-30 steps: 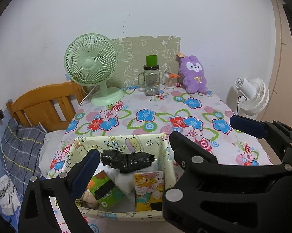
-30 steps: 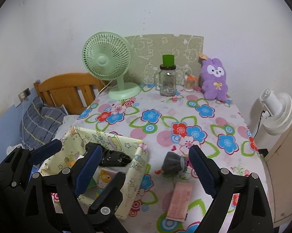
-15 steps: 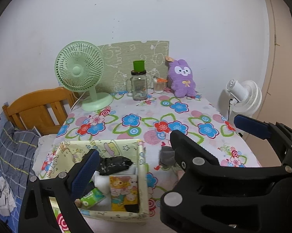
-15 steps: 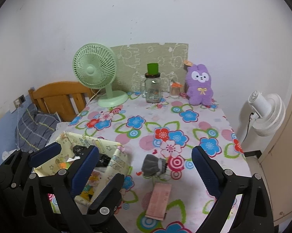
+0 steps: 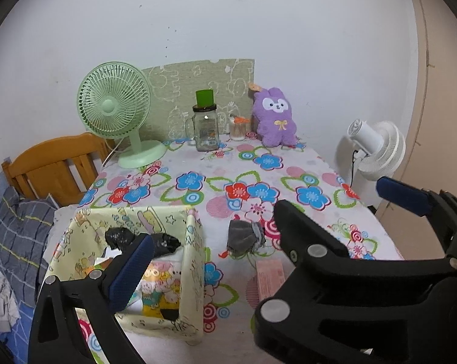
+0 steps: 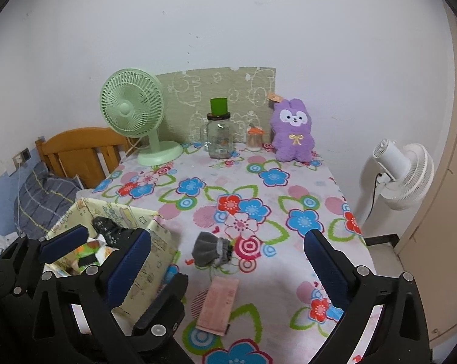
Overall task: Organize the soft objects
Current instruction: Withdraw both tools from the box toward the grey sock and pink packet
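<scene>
right gripper (image 6: 228,261): jaws opening, nothing between pads
left gripper (image 5: 261,236): spread wide, holding nothing
grey sock (image 6: 211,253): lying on floral tablecloth (image 6: 258,188), just beside fabric bin (image 6: 143,261)

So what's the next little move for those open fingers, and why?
Probably ease the right gripper forward and down around the grey sock bundle: its jaws are opening with nothing between them, and the bundle lies loose on the tablecloth, beside the fabric box.
</scene>
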`<act>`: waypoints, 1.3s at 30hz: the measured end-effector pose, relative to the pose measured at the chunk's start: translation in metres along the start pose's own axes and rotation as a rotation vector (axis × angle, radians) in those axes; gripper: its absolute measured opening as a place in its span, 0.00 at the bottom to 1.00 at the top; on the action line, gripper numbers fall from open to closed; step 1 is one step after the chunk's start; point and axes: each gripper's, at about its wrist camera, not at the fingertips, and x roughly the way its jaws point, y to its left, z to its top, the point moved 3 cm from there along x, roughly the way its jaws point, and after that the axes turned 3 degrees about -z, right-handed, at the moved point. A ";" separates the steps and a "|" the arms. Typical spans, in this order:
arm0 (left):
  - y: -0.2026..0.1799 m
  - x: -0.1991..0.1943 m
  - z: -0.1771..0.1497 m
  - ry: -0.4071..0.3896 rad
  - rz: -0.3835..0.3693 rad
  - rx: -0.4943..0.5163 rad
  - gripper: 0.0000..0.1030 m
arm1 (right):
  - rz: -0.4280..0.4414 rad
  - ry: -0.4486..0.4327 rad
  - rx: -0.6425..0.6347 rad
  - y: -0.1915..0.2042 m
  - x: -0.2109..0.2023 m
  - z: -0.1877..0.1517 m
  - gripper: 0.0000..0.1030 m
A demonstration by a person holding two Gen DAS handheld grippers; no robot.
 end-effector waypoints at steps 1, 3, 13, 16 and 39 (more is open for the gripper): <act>-0.001 0.001 -0.001 0.002 0.002 -0.003 1.00 | -0.004 -0.002 -0.001 -0.002 0.000 -0.002 0.99; -0.004 0.003 -0.006 0.010 0.000 -0.010 1.00 | -0.016 -0.011 0.004 -0.007 -0.001 -0.005 0.99; -0.028 0.017 -0.027 0.062 -0.051 -0.008 0.99 | -0.030 0.019 -0.001 -0.025 0.005 -0.030 0.99; -0.033 0.025 -0.032 0.083 -0.065 -0.006 0.99 | -0.030 0.026 0.017 -0.033 0.009 -0.038 0.99; -0.044 0.088 -0.056 0.210 -0.071 -0.016 0.94 | -0.037 0.186 0.052 -0.057 0.074 -0.071 0.99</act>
